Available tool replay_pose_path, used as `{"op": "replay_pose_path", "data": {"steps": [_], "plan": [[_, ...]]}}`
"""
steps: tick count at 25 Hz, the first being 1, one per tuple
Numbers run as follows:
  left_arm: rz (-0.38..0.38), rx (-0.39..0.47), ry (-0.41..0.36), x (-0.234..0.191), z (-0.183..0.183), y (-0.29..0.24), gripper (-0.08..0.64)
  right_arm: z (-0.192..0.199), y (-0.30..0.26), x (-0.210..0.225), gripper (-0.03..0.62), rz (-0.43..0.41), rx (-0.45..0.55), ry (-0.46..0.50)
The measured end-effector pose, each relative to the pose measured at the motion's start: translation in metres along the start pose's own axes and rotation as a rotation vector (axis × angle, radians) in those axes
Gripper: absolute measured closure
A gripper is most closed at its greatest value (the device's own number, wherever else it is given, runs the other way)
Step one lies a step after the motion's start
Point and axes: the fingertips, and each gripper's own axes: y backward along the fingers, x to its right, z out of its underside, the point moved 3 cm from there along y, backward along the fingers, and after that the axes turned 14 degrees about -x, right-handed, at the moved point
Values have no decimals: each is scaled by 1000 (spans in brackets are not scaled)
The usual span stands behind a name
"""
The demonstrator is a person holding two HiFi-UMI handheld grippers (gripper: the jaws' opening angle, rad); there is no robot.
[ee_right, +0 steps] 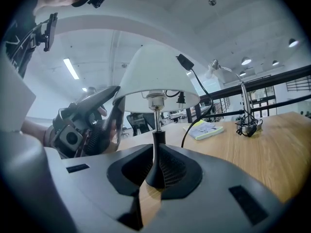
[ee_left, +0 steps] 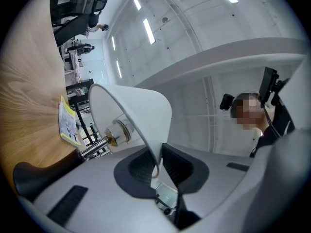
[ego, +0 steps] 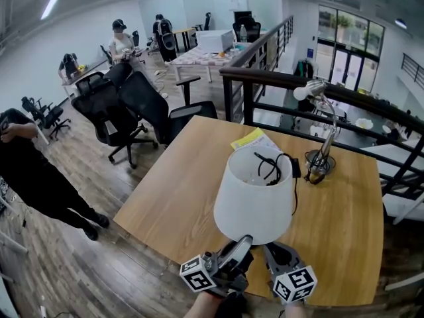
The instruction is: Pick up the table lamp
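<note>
The table lamp [ego: 255, 194] is at the near edge of the table [ego: 344, 224], right in front of me, and I hold it with both grippers. Its white shade [ee_right: 155, 74] sits on top, and a thin black stem [ee_right: 156, 144] runs down from it. The black cord [ego: 271, 167] with its plug is tucked into the open top of the shade.

My right gripper [ee_right: 155, 171] is squeezed tight on the black stem, low down where it gets wider. My left gripper [ee_left: 158, 161] pinches the bottom rim of the shade [ee_left: 141, 110] between its two pads. In the head view the left gripper [ego: 242, 244] and the right gripper [ego: 278, 254] are side by side just under the shade. I cannot tell if the lamp's foot touches the table.

Farther back on the table stands a silver desk lamp [ego: 321, 144]. Near it lies a yellow booklet [ego: 255, 140]. Behind the table is a dark railing [ego: 265, 78]. Black chairs [ego: 142, 105] stand on the wood floor to the left, and a person in black [ego: 33, 171] stands beyond them.
</note>
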Motion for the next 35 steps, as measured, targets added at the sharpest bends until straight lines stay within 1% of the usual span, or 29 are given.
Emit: {"op": "replay_pose_path", "data": {"steps": [7,12,21,28,29,31,35], "plan": [[25,17,14,-12,-18,-15,530,-11,-15,10,538,0,-14,-3],[45,28,24,-21,-27,-20,540,-15,-29,13,538,-15,-31,2],[74,9,32,-29,-42,-28,546,-18,-58,15,537,-21,-100,3],[82,4,41,-40,-53,-34,548,-25,-78,22,534,-22,-118,-10],[84,2,41,-40,-54,-36,548,-26,-80,23,527,-25,-121,-13],[88,-1,44,-41,-57,-37,548,-29,-85,23,494,-35,-128,-22],[93,-8,52,-45,-60,-40,548,-31,-96,22,463,-50,-149,-31]]}}
